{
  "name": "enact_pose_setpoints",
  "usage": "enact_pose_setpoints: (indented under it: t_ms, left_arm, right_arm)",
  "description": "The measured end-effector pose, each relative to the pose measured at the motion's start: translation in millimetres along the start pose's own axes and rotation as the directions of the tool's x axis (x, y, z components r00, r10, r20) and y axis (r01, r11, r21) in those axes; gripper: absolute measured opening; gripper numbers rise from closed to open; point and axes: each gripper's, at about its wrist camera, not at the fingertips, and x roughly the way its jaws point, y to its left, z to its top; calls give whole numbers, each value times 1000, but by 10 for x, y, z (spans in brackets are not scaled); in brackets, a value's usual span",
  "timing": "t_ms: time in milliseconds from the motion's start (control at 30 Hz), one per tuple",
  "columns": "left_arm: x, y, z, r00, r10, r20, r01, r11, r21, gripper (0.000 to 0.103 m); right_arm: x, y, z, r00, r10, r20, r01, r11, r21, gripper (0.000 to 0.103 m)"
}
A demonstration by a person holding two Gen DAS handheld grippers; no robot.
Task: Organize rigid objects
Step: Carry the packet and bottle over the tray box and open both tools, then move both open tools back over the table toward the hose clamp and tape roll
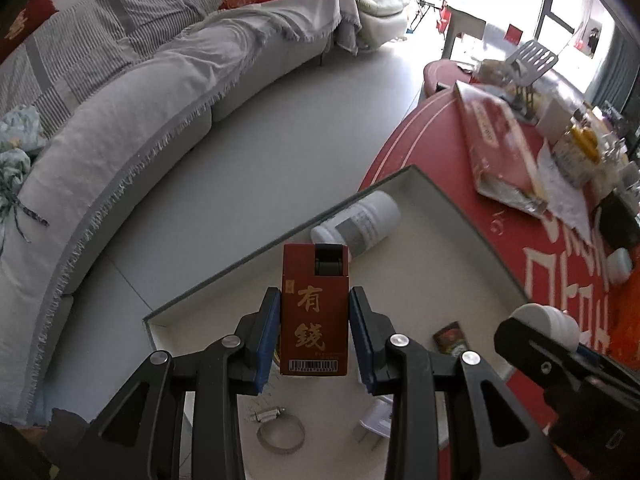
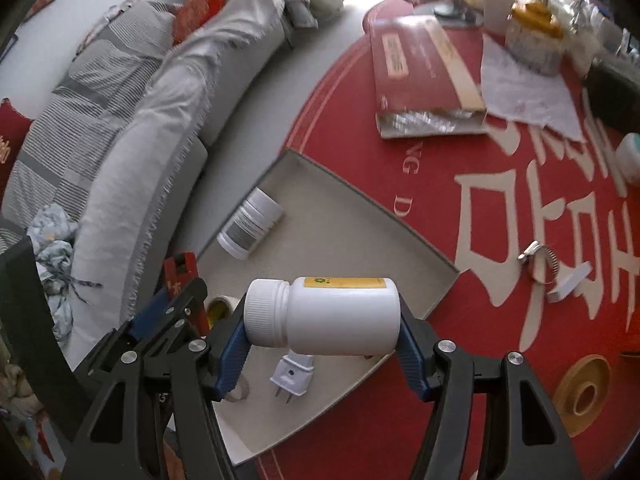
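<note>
Red box with gold characters (image 1: pixel 314 316) clamped upright between blue pads of left gripper (image 1: pixel 314 330), held over shallow grey tray (image 2: pixel 360 196). A white bottle (image 2: pixel 250 224) lies in tray's far corner. Right gripper (image 2: pixel 322 342) grips white screw-cap bottle (image 2: pixel 324 312) sideways, above white plug (image 2: pixel 291 378) on tray floor.

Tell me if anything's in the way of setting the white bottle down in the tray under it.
Partly. The white bottle in the right tool hangs over the tray, and a white plug lies directly beneath. The tray floor farther in, toward the lying bottle, is bare.
</note>
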Motion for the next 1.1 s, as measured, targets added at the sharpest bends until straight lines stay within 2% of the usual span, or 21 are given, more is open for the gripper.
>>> enact_pose_setpoints:
  t_ms: [367,433,467,500,567,600,733,800,833,900,1000,1100]
  left_arm:
    - [221,-43,-48,999,5,-36,-4,999,36,37]
    - [208,-69,-57,999,9,-32,-8,999,50,48]
    - [199,-75,-58,1000,11,-26,-10,999,51,66]
    - [170,-75,-62,1000,22,-13,-22,999,47,79]
    - [146,-46,-60,999,38,-1,-38,999,37,89]
    - [145,-34,-55,999,31,-9,-31,999,35,100]
    - [86,2,-73,999,37,16,-37,999,26,103]
    - [23,-2,-95,999,12,30,-12,1000,26,103]
    - [-14,-11,-114,999,3,36,-4,1000,27,103]
    - [-75,-27,-158,999,-7,46,6,1000,29,103]
    - [-160,-87,-236,998,-30,51,27,998,54,103]
    - [-238,-166,-338,998,-40,51,35,995,92,103]
  right_arm:
    - [286,-50,30,999,-5,-49,6,1000,24,65]
    - [315,-64,29,999,0,-53,1,999,32,65]
    - [316,-72,25,999,8,-46,-6,999,37,66]
    - [313,-88,19,999,26,-42,-24,999,46,66]
    - [300,-129,19,998,48,-39,-45,996,74,84]
    - [272,-168,19,999,34,-28,-31,995,91,88]
    - [84,-265,-14,999,35,8,-36,995,98,90]
    - [-62,-320,-71,999,-17,48,14,998,58,90]
    - [-127,-376,-106,995,-71,67,68,997,41,90]
    - [-196,-585,-162,974,-206,91,204,978,32,94]
    - [-217,-1000,-207,933,-347,96,340,937,78,94]
    - [-224,-1395,-214,922,-381,67,366,916,161,94]
